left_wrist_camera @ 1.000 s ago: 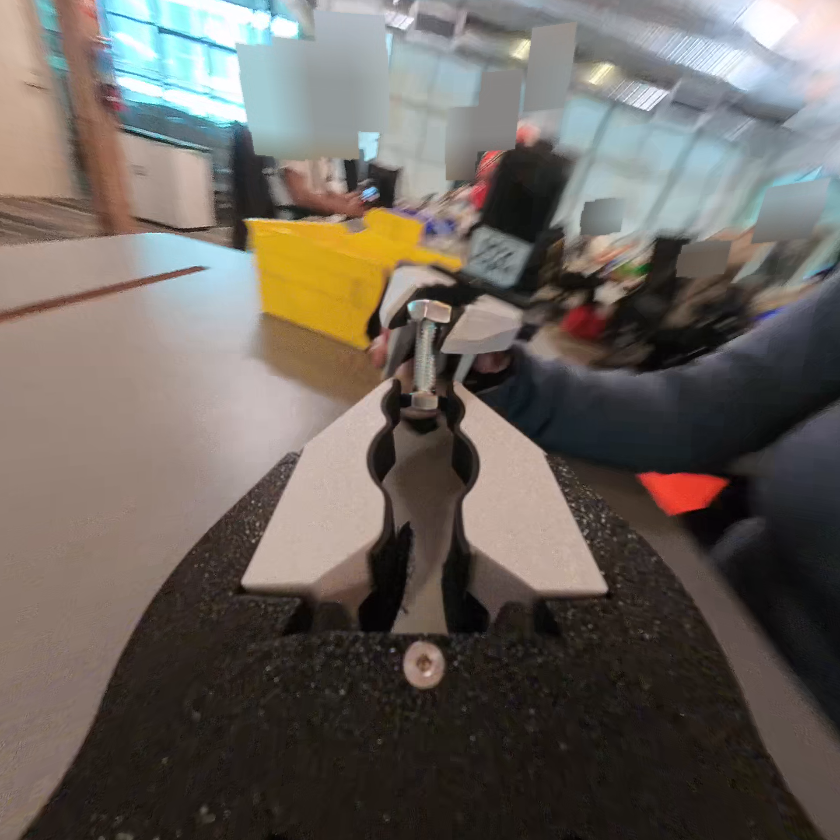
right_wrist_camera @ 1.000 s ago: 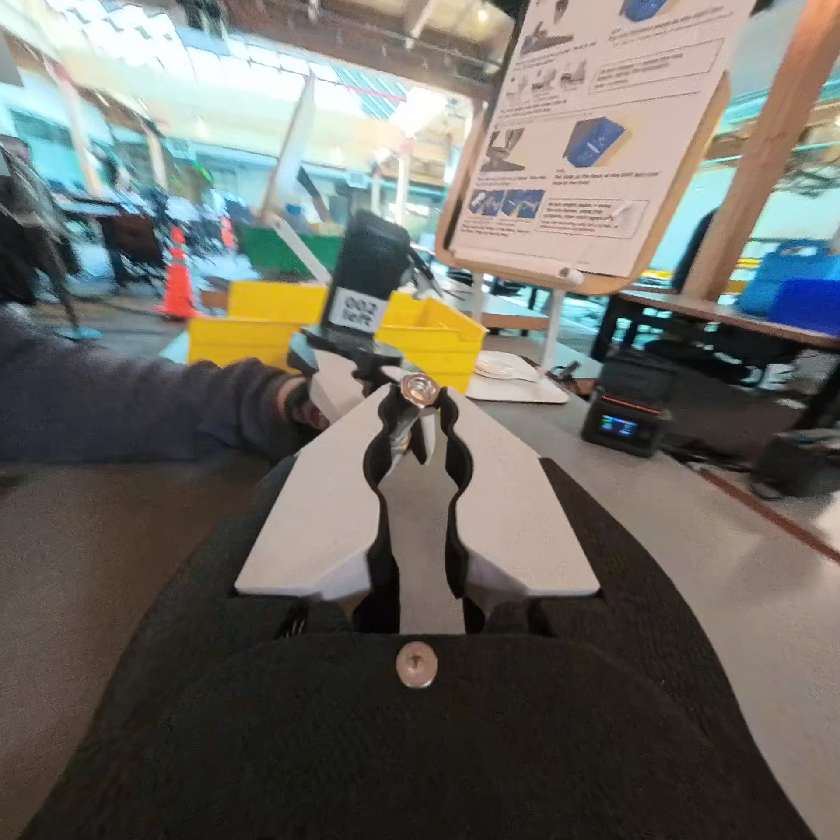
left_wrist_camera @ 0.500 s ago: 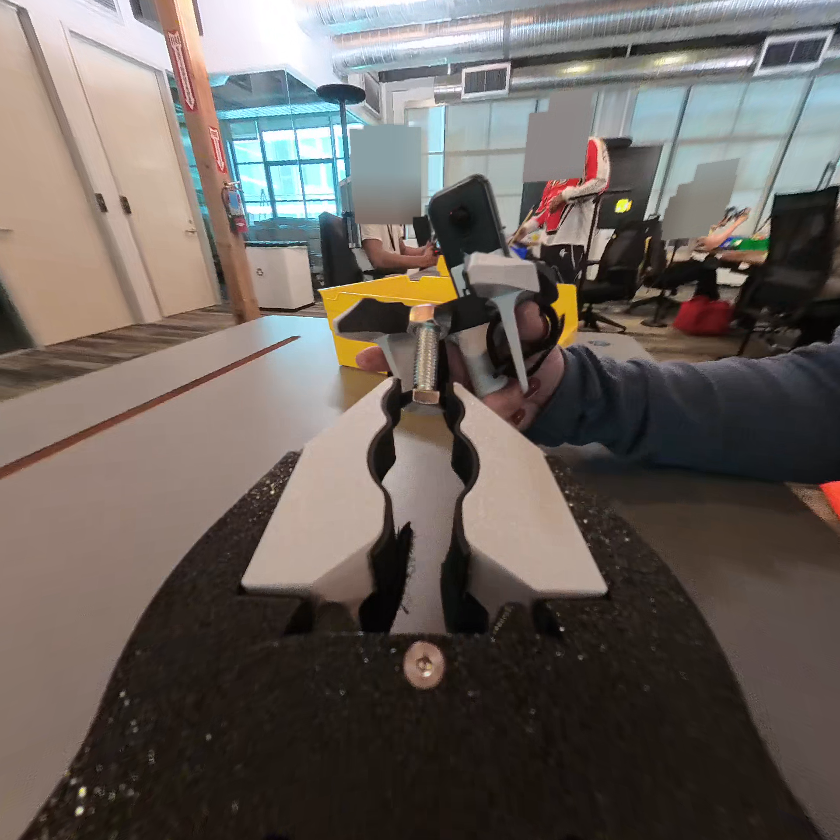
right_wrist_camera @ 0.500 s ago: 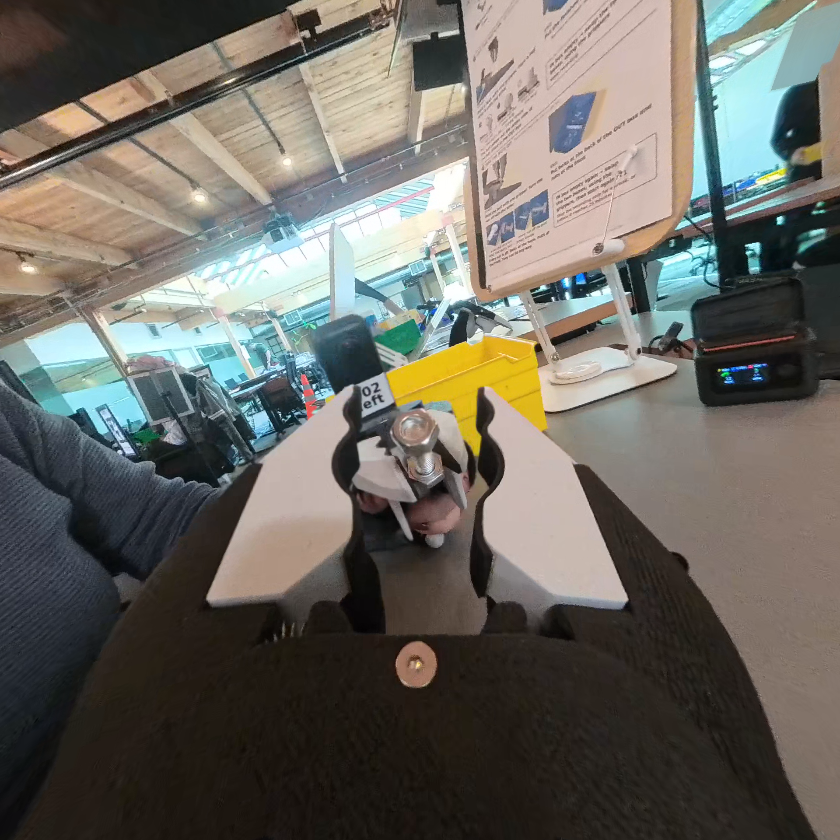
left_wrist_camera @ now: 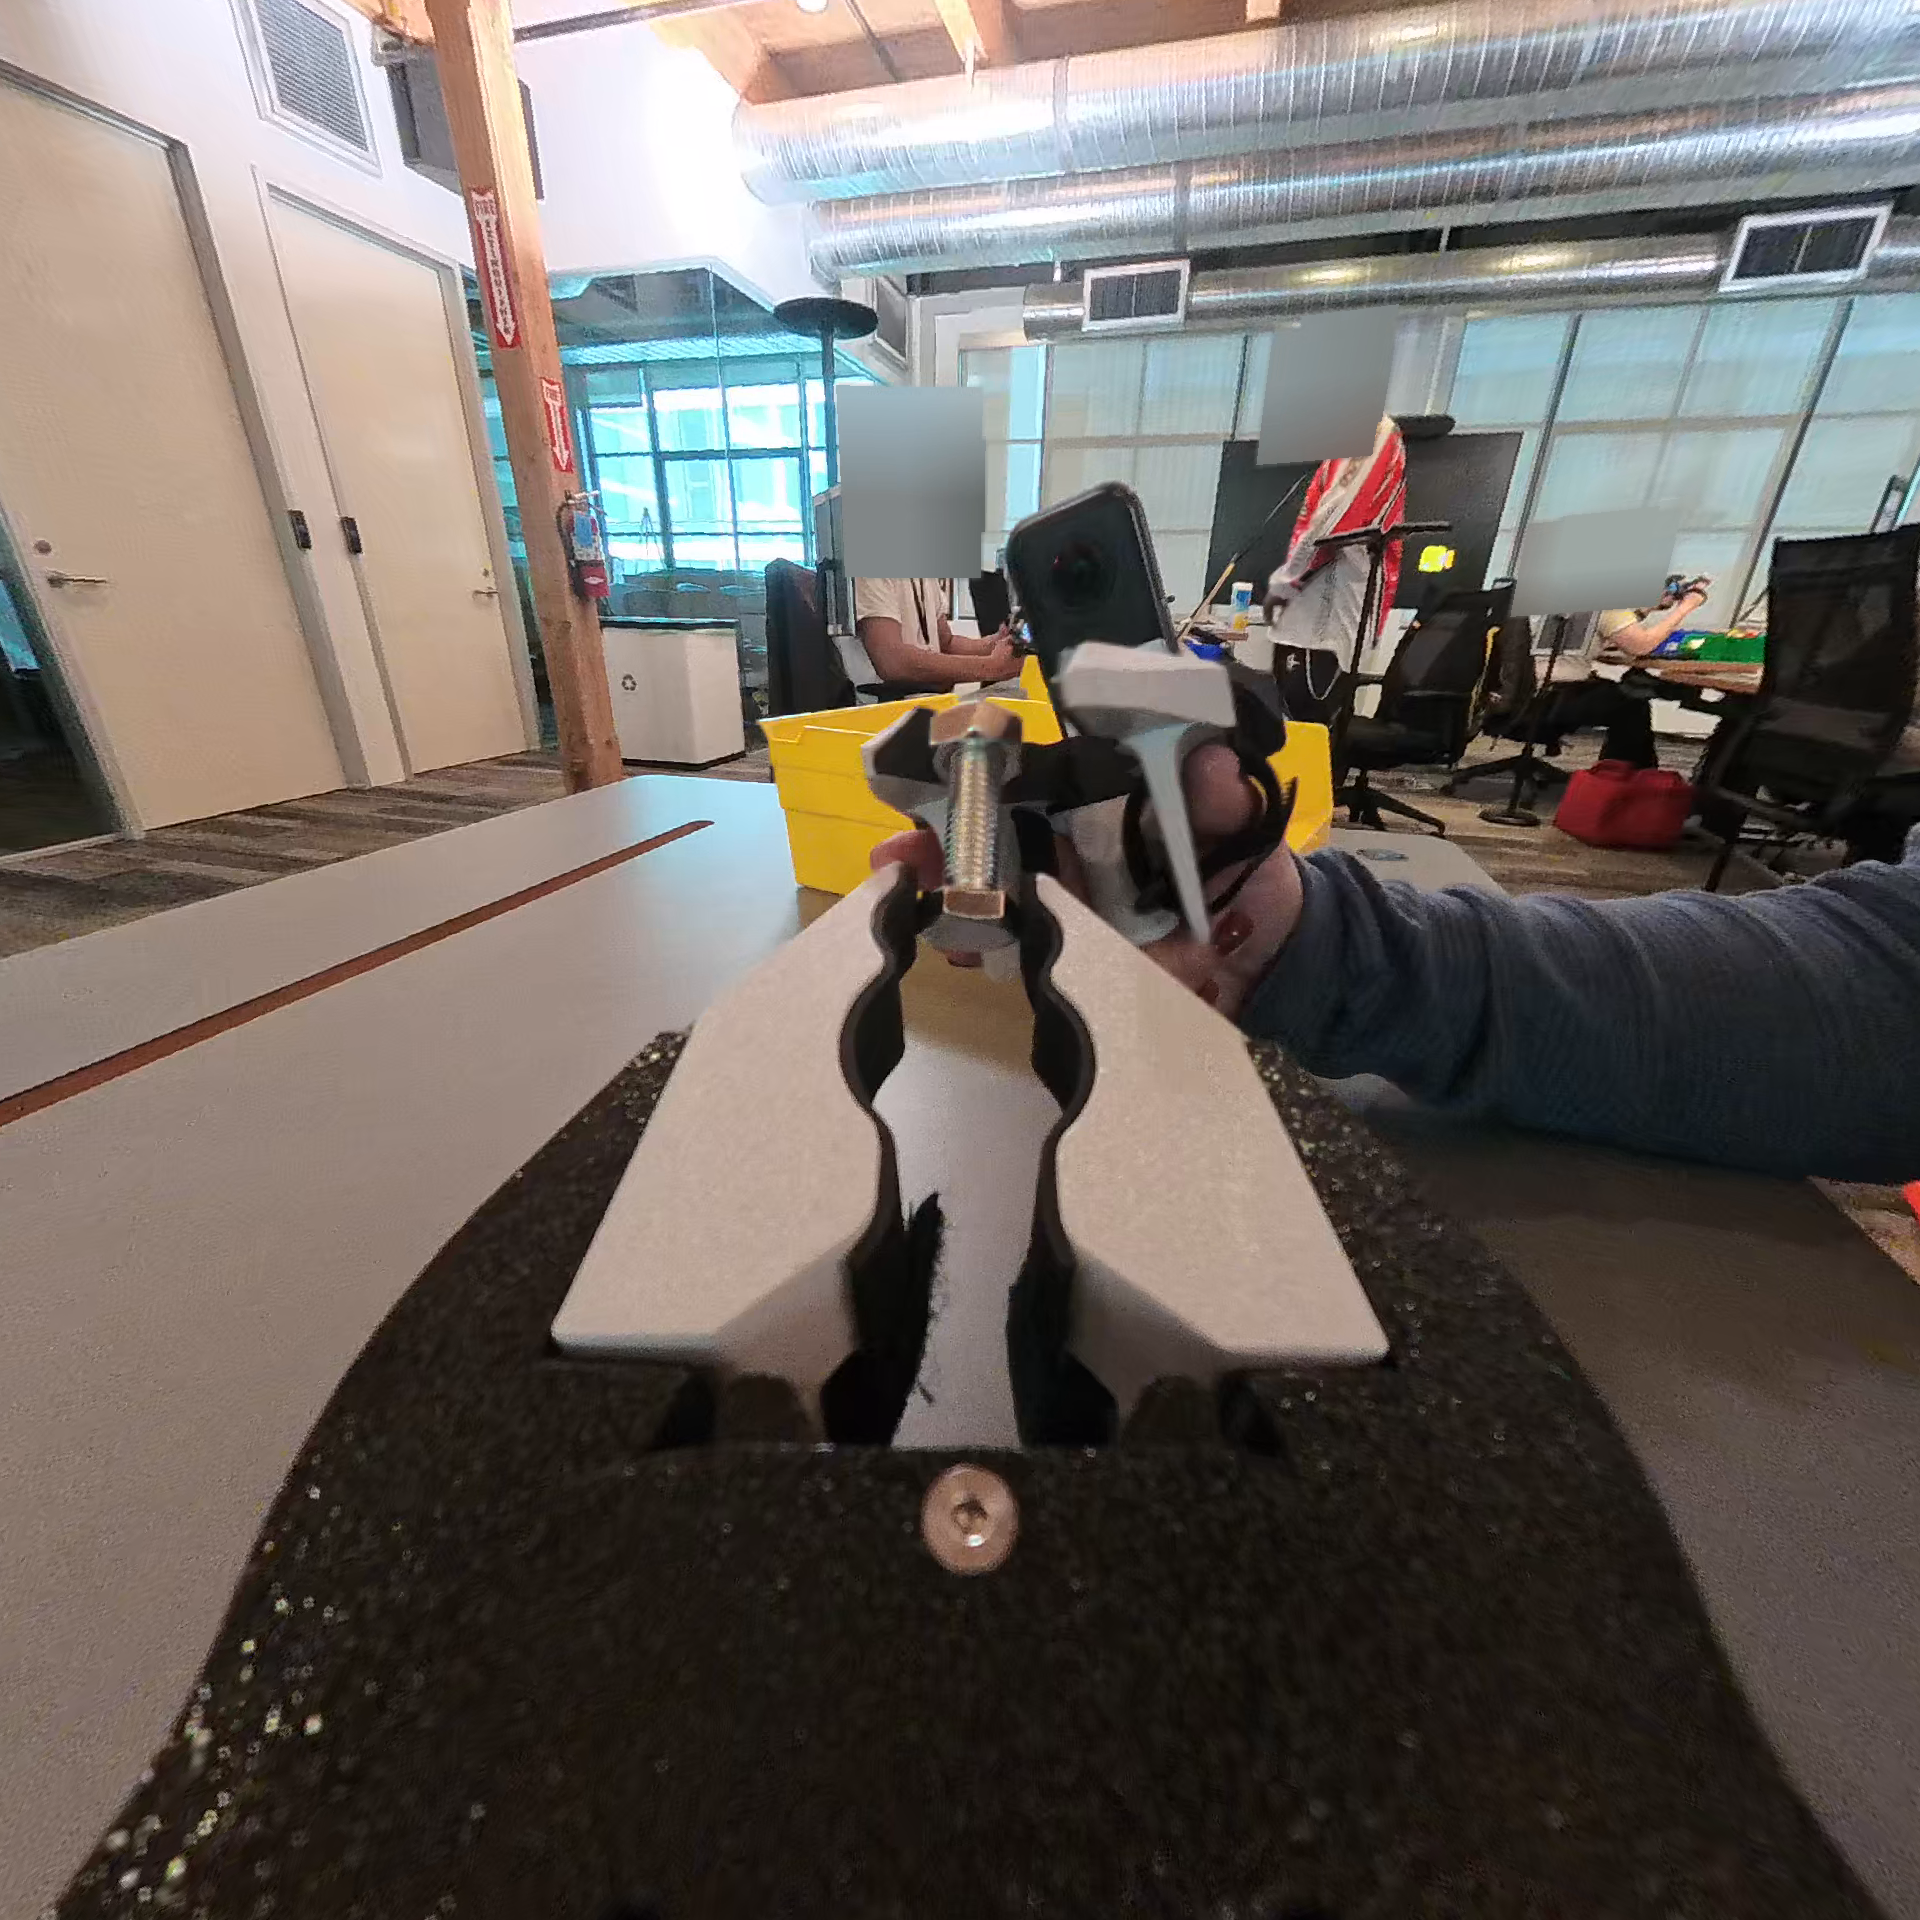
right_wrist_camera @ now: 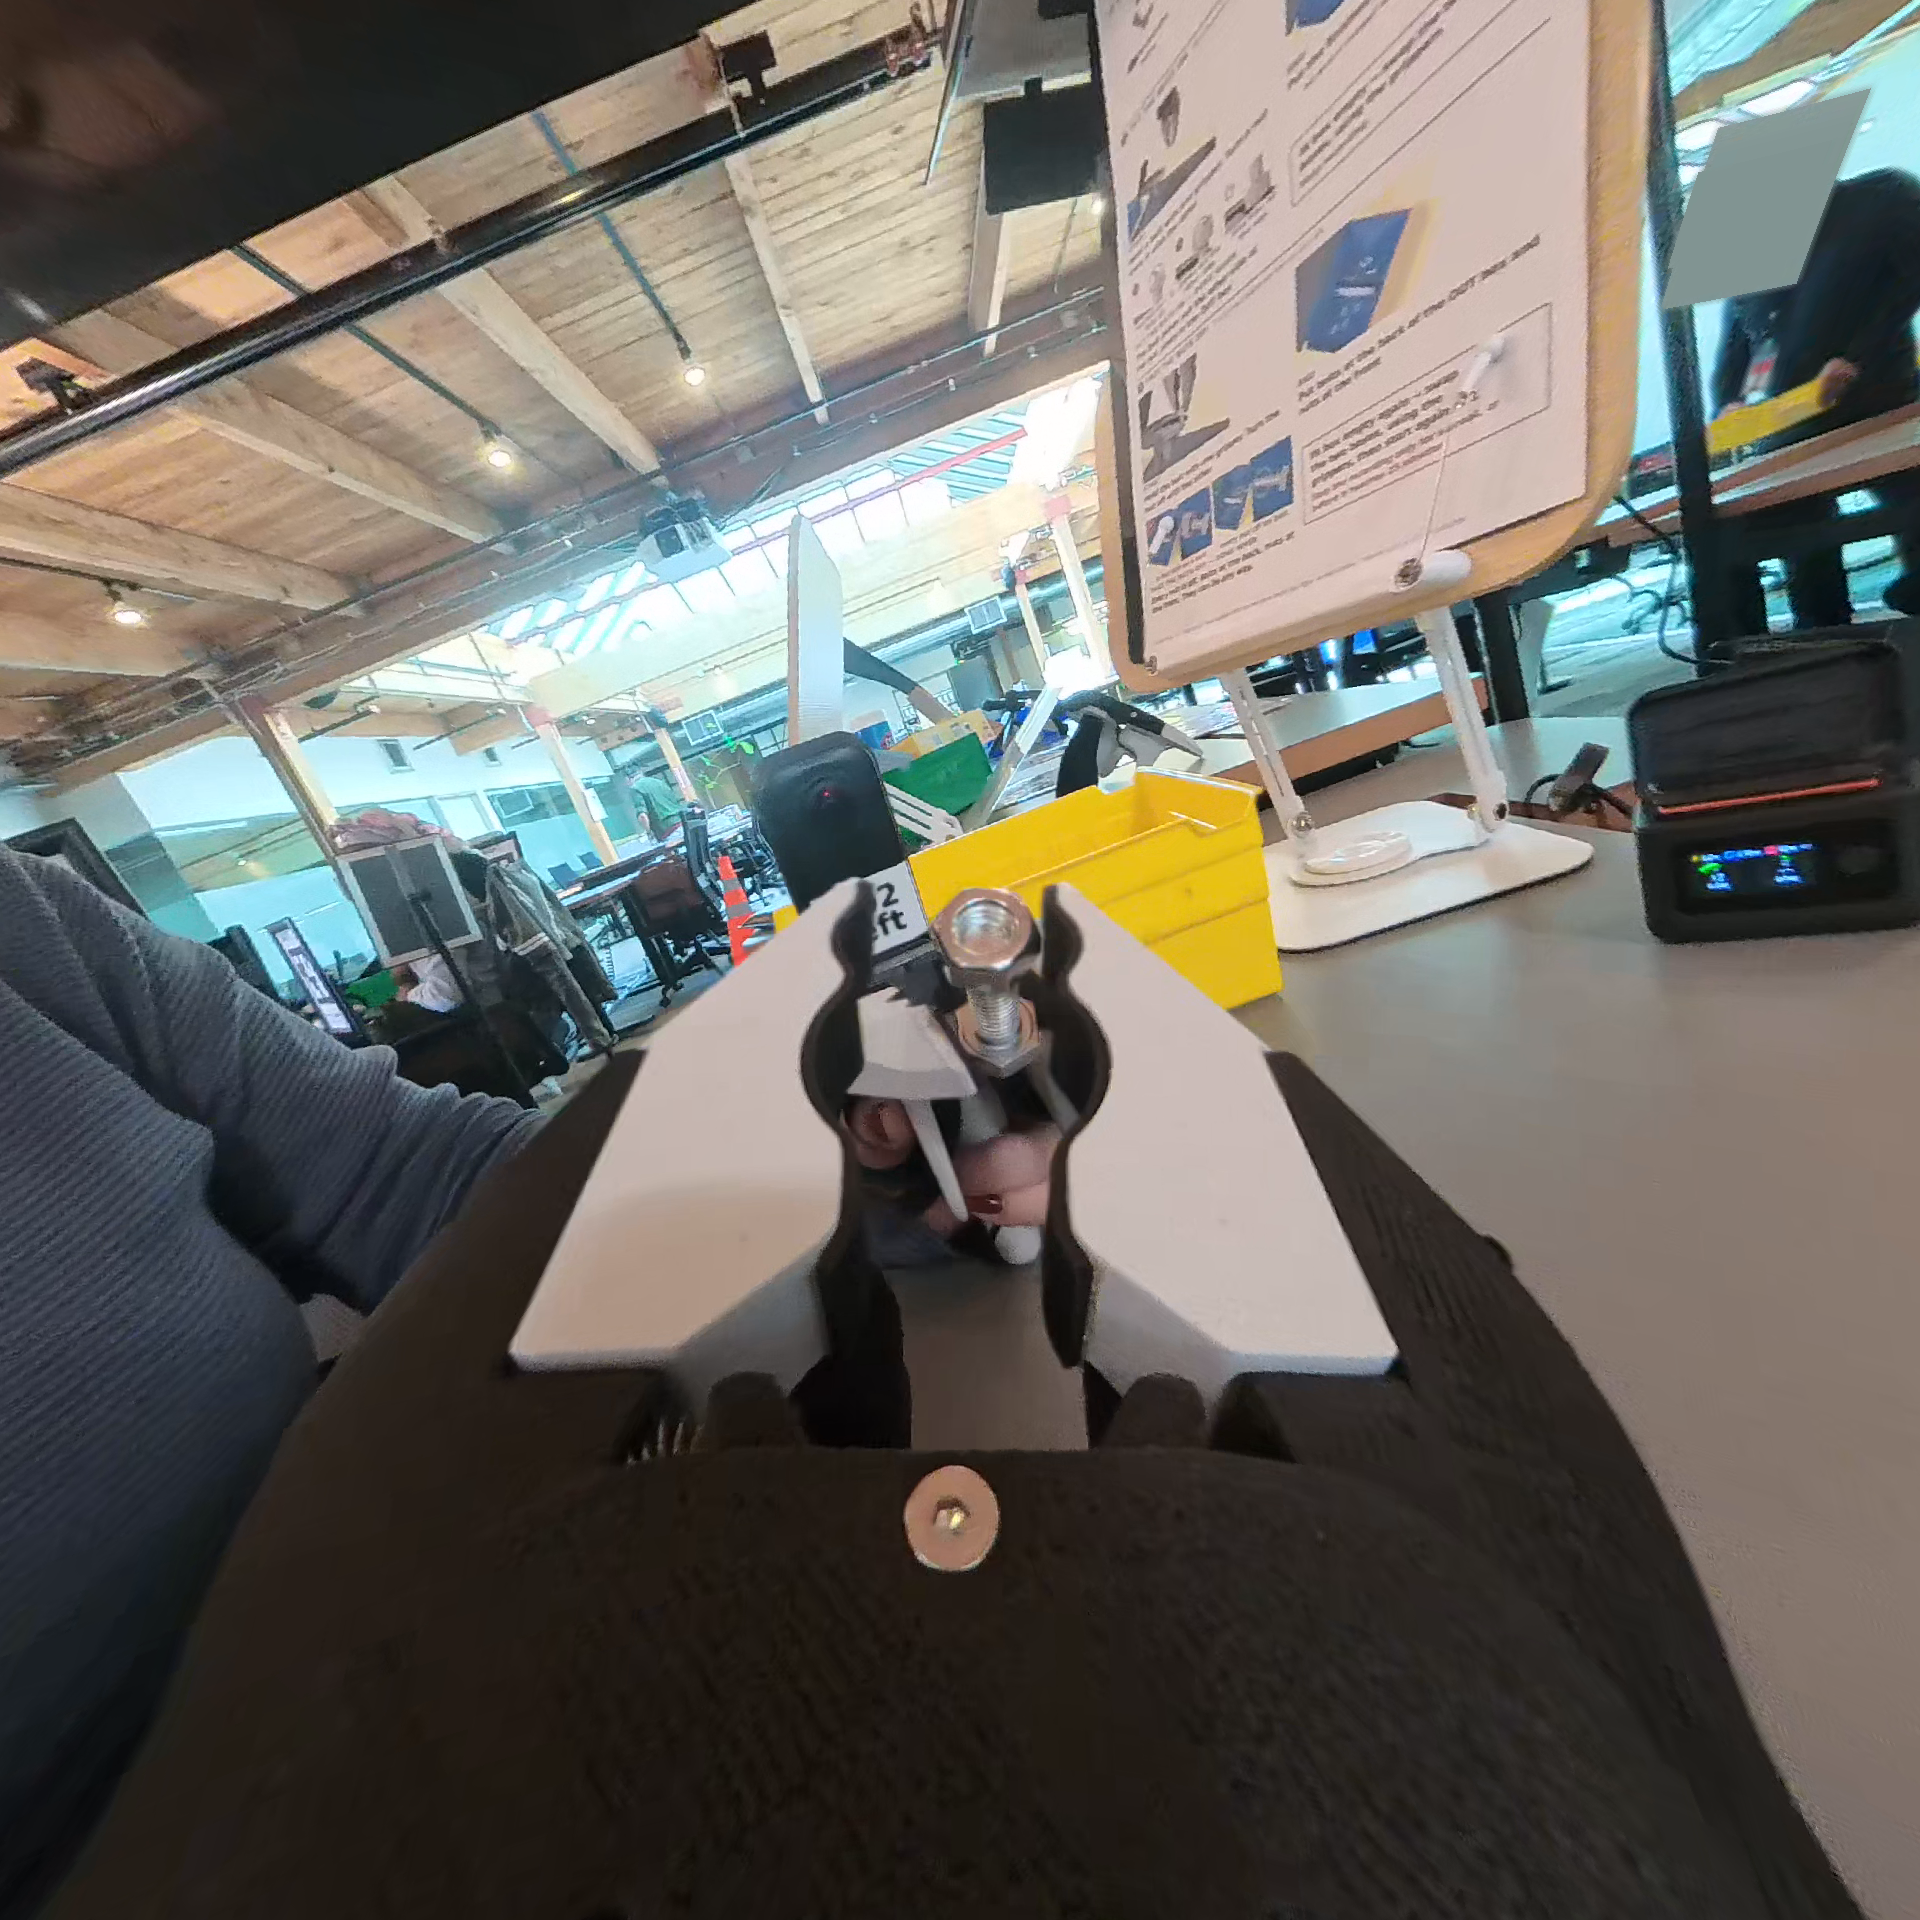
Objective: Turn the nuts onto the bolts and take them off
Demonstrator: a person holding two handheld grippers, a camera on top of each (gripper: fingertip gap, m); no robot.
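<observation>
A silver bolt (left_wrist_camera: 975,810) stands upright in the air between my two grippers. My left gripper (left_wrist_camera: 971,896) is shut on the nut (left_wrist_camera: 974,902) at the bolt's lower end. My right gripper (right_wrist_camera: 956,914) is open, with its jaws around the bolt's hex head (right_wrist_camera: 985,935). The head lies against the right finger and apart from the left finger. The nut (right_wrist_camera: 1000,1042) shows below the head in the right wrist view. In the left wrist view the right gripper (left_wrist_camera: 1023,727) faces me, held by a hand in a blue sleeve (left_wrist_camera: 1558,1039).
A yellow bin (left_wrist_camera: 831,790) stands on the grey table (left_wrist_camera: 312,1143) behind the bolt and also shows in the right wrist view (right_wrist_camera: 1143,873). A board with a sheet on a white stand (right_wrist_camera: 1351,312) and a black device with a small screen (right_wrist_camera: 1766,831) stand to the right. The tips of both grippers are at nearly the same place.
My right gripper was shut on the bolt head, then opened and turned. It now sits open around the head. My left gripper has stayed shut on the nut.
</observation>
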